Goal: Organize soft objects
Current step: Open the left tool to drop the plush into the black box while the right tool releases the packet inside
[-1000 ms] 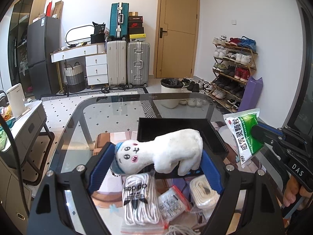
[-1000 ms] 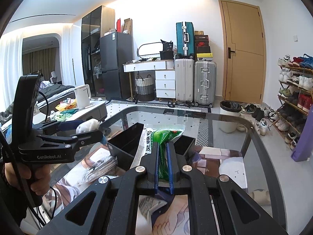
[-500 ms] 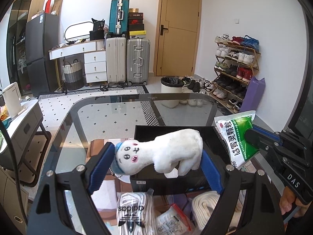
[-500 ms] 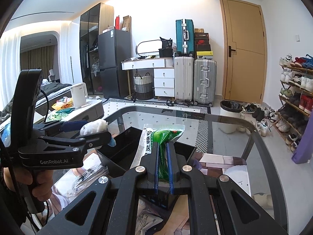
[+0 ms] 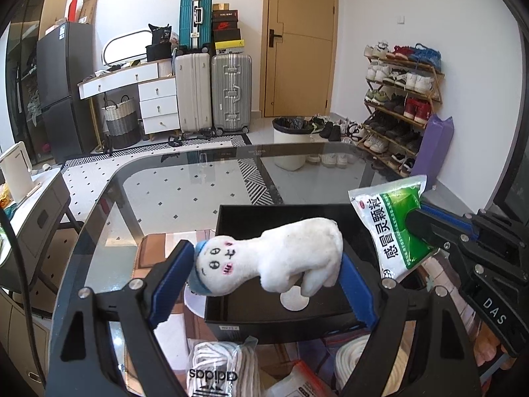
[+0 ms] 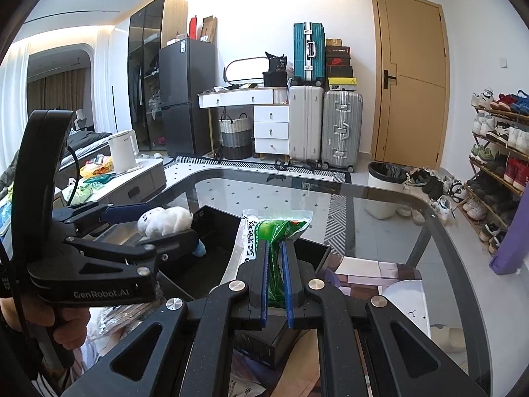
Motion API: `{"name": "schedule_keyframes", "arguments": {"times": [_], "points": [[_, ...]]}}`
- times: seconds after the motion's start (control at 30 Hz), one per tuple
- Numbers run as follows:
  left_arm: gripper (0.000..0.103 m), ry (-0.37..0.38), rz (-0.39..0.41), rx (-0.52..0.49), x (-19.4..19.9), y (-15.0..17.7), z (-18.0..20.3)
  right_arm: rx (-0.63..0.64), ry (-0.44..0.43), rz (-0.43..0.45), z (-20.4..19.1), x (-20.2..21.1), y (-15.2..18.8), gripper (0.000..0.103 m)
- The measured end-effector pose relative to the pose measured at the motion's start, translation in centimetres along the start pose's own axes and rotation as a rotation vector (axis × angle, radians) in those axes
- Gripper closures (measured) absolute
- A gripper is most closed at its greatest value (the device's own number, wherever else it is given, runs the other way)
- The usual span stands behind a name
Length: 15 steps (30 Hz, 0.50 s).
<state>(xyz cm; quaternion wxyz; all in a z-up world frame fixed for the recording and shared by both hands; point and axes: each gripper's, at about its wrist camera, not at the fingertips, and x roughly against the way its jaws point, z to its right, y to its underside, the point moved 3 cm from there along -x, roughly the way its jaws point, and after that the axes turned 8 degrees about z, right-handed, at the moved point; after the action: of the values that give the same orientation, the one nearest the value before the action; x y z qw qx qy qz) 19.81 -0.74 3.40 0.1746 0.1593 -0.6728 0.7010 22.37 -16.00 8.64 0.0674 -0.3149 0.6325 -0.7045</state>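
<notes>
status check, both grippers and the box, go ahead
Left gripper clamped on white plush toy, held over black box. Right gripper shut on green sachet, also above the box. Nothing blocking the box opening.

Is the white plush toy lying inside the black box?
No, the white plush toy is held up between the left gripper's pads above the black box.
</notes>
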Motion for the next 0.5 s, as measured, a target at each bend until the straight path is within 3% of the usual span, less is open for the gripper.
{"name": "schedule_keyframes", "arguments": {"times": [0.2,0.5], "points": [[0.018,-0.014,-0.033,-0.024,-1.0,0.5,0.2,0.001,-0.001,-0.017,0.1,-1.1,0.2,0.096],[0.018,-0.042,-0.082,-0.157,-1.3,1.5,2.0,0.012,-0.007,-0.042,-0.2,-2.0,0.7,0.096]]}}
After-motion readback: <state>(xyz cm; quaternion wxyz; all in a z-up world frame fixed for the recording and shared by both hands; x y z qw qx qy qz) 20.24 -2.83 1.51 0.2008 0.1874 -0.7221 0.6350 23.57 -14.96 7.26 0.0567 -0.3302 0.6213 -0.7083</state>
